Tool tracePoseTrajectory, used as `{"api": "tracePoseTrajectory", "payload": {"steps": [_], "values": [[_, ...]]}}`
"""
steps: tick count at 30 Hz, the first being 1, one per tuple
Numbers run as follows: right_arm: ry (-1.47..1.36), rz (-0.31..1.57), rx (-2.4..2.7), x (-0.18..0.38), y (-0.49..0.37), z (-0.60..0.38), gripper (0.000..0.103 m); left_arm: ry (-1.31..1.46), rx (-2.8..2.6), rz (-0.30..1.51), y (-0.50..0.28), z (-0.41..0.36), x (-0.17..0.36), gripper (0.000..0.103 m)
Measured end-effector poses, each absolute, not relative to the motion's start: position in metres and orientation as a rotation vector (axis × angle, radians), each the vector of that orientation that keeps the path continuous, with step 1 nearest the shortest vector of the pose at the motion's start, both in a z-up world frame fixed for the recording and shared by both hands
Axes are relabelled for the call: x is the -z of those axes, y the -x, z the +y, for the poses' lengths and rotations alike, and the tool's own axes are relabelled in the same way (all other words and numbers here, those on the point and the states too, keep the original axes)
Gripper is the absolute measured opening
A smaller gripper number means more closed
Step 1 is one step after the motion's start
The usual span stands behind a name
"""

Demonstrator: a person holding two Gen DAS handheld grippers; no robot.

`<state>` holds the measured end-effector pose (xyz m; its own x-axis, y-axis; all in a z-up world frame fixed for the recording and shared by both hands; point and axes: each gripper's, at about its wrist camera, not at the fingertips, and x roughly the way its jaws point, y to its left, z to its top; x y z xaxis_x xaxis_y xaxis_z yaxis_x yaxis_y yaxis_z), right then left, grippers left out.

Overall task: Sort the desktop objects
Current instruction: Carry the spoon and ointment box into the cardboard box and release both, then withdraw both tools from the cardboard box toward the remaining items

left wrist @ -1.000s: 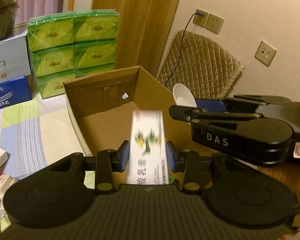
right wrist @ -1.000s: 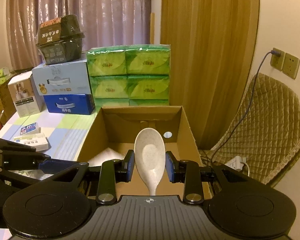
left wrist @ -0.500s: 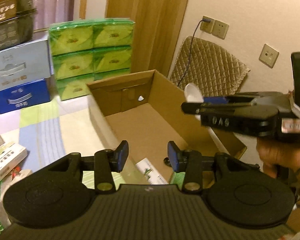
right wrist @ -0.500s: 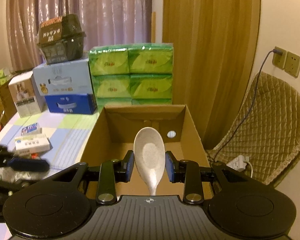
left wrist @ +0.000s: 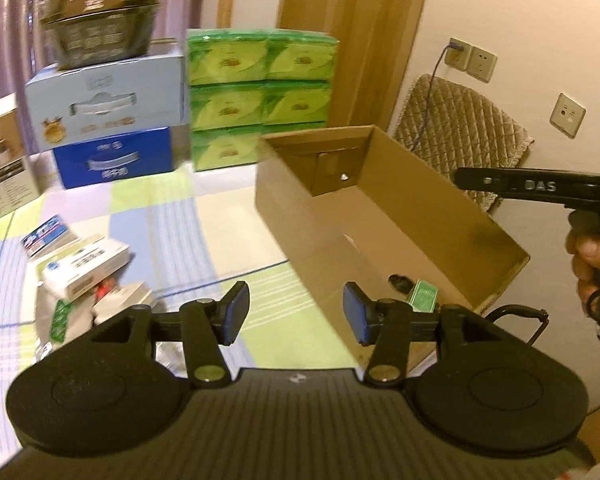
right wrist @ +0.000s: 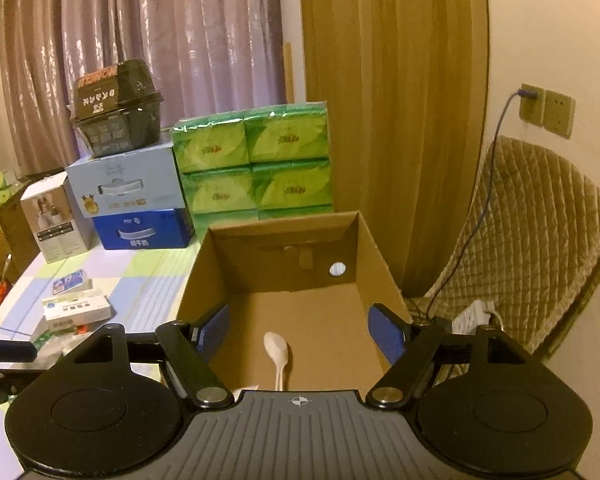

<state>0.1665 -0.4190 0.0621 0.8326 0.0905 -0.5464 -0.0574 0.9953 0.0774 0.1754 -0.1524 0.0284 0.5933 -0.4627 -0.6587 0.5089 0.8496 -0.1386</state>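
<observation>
Both our tools are wide and empty: right tool hangs over the spoon in the cardboard box. For the left tool, we'd line up squarely on the white packet lying ahead-left on the counter.

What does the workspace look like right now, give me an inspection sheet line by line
Surface: table covered by a pastel checked cloth.
Job's things: cardboard box open; pale spoon lying on its floor; green-printed packet also inside.
Clutter: small medicine boxes loose on the cloth.
Grippers: left gripper open, empty; right gripper open above the box, empty.
Cables: purple cable plugged into the wall socket, hanging down to the chair.
Surroundings: green tissue packs, blue cartons, curtain, padded chair.
</observation>
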Motion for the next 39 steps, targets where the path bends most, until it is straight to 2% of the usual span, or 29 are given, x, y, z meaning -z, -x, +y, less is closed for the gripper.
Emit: {"api": "tracePoseTrajectory", "payload": {"steps": [5,8,12,13,16,20,30,39], "values": [[-0.069,0.595,-0.097,-0.061,-0.141,-0.405,0.081,-0.066,0.518,0.748,-0.159,-0.121,-0.026,0.050],[-0.078,0.592,-0.120,-0.061,-0.124,-0.392,0.087,-0.071,0.489,0.742,-0.147,-0.099,-0.026,0.057],[-0.083,0.604,-0.178,-0.060,-0.105,-0.368,0.099,-0.082,0.441,0.746,-0.128,-0.066,-0.026,0.071],[-0.079,0.615,-0.197,-0.059,-0.102,-0.361,0.101,-0.084,0.431,0.746,-0.123,-0.058,-0.025,0.077],[-0.069,0.633,-0.240,-0.058,-0.092,-0.342,0.101,-0.096,0.392,0.745,-0.107,-0.034,-0.026,0.090],[-0.056,0.639,-0.291,-0.059,-0.078,-0.318,0.101,-0.124,0.323,0.737,-0.088,-0.001,-0.027,0.102],[-0.019,0.686,-0.376,-0.046,-0.063,-0.268,0.101,-0.073,0.195,0.774,-0.066,0.062,-0.020,0.102],[0.008,0.729,-0.411,-0.033,-0.067,-0.238,0.101,-0.074,0.187,0.806,-0.069,0.080,-0.017,0.102]]}}
